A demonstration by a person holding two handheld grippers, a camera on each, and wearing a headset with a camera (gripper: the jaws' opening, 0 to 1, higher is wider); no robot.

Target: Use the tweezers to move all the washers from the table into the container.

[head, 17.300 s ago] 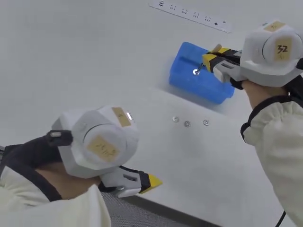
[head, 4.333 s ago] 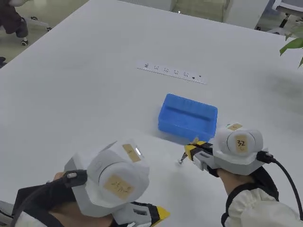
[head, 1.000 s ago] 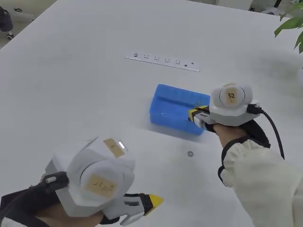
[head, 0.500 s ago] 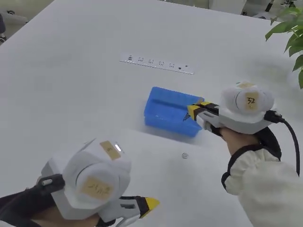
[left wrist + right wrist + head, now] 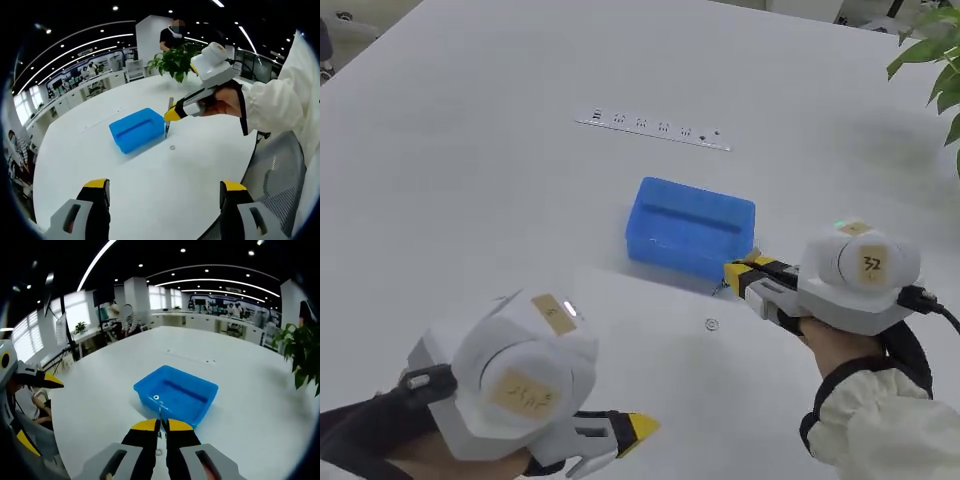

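My right gripper (image 5: 733, 276) pinches the tweezers (image 5: 167, 127) beside the blue container (image 5: 690, 228), a washer (image 5: 711, 324) lying near (my left gripper (image 5: 164, 184) sits spread).

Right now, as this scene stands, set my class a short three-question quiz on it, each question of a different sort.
1. True or false: the left gripper is shut on the tweezers.
2. Which lies nearest the loose washer? A. power strip B. blue container C. plant
3. In the head view, how many washers lie on the bare table?

Key
1. False: the right gripper holds them, and the left stands open.
2. B
3. One
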